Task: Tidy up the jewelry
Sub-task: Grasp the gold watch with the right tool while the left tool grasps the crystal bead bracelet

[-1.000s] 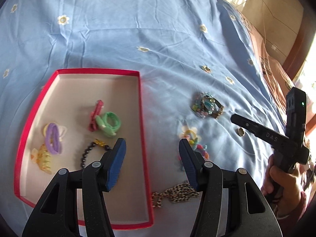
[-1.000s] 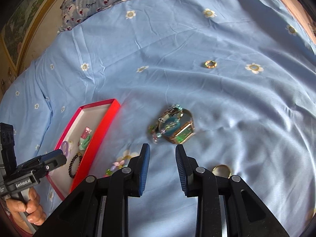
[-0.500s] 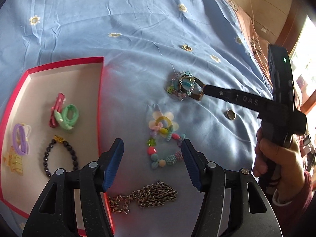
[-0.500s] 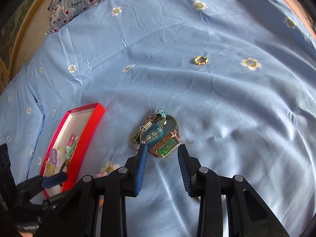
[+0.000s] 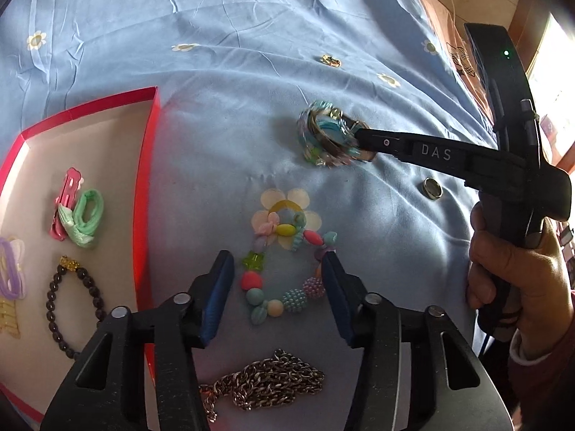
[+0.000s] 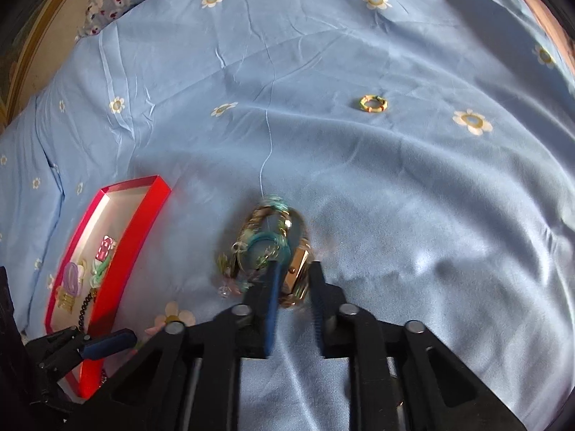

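We see the watch [image 6: 296, 273] lying on the blue bedsheet [image 6: 413, 186] in a tangle with some bracelets [image 6: 267, 248]; motion blur smears the whole cluster, so we cannot separate its pieces. Our right gripper [image 6: 293, 280] has its fingers closed in on the gold watch case, one on each side, though the blur hides whether the pads truly press it. From the left wrist view the same cluster [image 5: 329, 138] is half covered by that gripper's finger.

Our left gripper [image 5: 276, 287] stands wide apart, holding nothing, its fingers on either side of a colourful bead bracelet [image 5: 284, 262] that lies on the sheet. Just below, a metal chain [image 5: 266, 384] is partly hidden by the gripper body.

To the left sits the red tray [image 5: 145, 186], its near edge cut off, holding hair ties [image 5: 84, 221], a pink clip [image 5: 64, 201] and a dark bead bracelet [image 5: 72, 305]. Two rings [image 5: 432, 188] [image 6: 373, 103] lie well apart on the sheet.
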### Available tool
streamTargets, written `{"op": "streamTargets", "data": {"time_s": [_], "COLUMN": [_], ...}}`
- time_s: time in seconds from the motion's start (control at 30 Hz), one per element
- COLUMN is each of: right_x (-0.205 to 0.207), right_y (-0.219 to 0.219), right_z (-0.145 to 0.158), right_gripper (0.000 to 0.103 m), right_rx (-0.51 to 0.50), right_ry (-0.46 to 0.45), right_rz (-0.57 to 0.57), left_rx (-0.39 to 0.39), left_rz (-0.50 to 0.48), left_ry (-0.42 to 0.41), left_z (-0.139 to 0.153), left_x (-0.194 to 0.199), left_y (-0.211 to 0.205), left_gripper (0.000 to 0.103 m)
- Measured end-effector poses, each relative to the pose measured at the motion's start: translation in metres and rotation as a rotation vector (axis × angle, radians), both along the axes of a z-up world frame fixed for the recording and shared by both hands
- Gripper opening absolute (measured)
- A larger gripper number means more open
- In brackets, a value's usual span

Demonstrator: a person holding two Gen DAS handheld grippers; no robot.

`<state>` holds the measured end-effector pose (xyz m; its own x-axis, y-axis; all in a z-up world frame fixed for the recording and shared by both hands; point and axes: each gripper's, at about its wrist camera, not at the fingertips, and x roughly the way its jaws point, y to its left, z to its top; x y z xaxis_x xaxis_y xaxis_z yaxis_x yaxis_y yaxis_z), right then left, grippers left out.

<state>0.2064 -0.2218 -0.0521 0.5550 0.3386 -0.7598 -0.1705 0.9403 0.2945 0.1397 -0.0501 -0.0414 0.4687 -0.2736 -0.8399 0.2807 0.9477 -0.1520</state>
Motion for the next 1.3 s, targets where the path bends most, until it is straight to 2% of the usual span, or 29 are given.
{"op": "streamTargets", "data": {"time_s": [0.03, 0.07, 0.1, 0.2, 0.37, 0.57, 0.63, 0.7, 0.73, 0.77, 0.8, 0.87, 1.0, 1.1, 1.23, 1.3], "right_x": [-0.001, -0.002, -0.003, -0.010, -0.024, -0.046, -0.054, -0.061, -0.064, -0.066, -0.067, -0.069, -0.063, -0.061, -0.066, -0.071], "right_y": [0.002, 0.003, 0.005, 0.010, 0.018, 0.033, 0.041, 0.045, 0.046, 0.048, 0.050, 0.051, 0.040, 0.027, 0.016, 0.013], "right_z": [0.001, 0.002, 0.003, 0.009, 0.023, 0.043, 0.049, 0.053, 0.054, 0.054, 0.053, 0.050, 0.038, 0.034, 0.037, 0.043], "right_gripper": [0.007, 0.007, 0.007, 0.007, 0.007, 0.007, 0.007, 0.007, 0.007, 0.007, 0.007, 0.007, 0.007, 0.007, 0.007, 0.007], "right_rx": [-0.020, -0.034, -0.043, -0.084, -0.168, -0.224, -0.266, -0.263, -0.259, -0.268, -0.292, -0.334, -0.336, -0.261, -0.210, -0.180], "right_ry": [-0.011, -0.020, -0.028, -0.071, -0.156, -0.271, -0.304, -0.328, -0.337, -0.342, -0.341, -0.340, -0.277, -0.237, -0.236, -0.242], "right_rz": [0.002, 0.010, 0.016, 0.026, 0.048, 0.111, 0.128, 0.156, 0.167, 0.176, 0.175, 0.169, 0.124, 0.102, 0.093, 0.097], "left_rx": [-0.001, -0.015, -0.039, -0.057, -0.073, -0.096, -0.105, -0.110, -0.111, -0.110, -0.110, -0.107, -0.087, -0.112, -0.096, -0.124], "left_rz": [0.000, -0.005, -0.008, 0.004, 0.004, 0.014, 0.023, 0.031, 0.040, 0.047, 0.052, 0.058, 0.050, 0.050, 0.032, -0.004], "left_ry": [-0.001, 0.007, 0.028, 0.024, -0.003, -0.037, -0.038, -0.019, -0.013, -0.009, 0.000, 0.002, 0.005, -0.001, -0.021, -0.023], "left_z": [0.000, -0.001, -0.002, -0.001, 0.006, 0.020, 0.022, 0.021, 0.020, 0.019, 0.018, 0.017, 0.016, 0.019, 0.020, 0.020], "left_x": [0.001, 0.002, 0.004, 0.004, -0.003, -0.011, -0.011, -0.009, -0.009, -0.010, -0.010, -0.011, -0.008, -0.002, 0.012, 0.018], "left_y": [0.001, 0.003, 0.006, 0.011, 0.015, 0.023, 0.027, 0.029, 0.031, 0.032, 0.032, 0.032, 0.025, 0.024, 0.015, 0.010], "left_gripper": [0.033, 0.012, 0.004, 0.000, 0.000, 0.000, 0.000, 0.000, 0.001, 0.009, 0.025, 0.041, 0.048, 0.048, 0.048, 0.048]}}
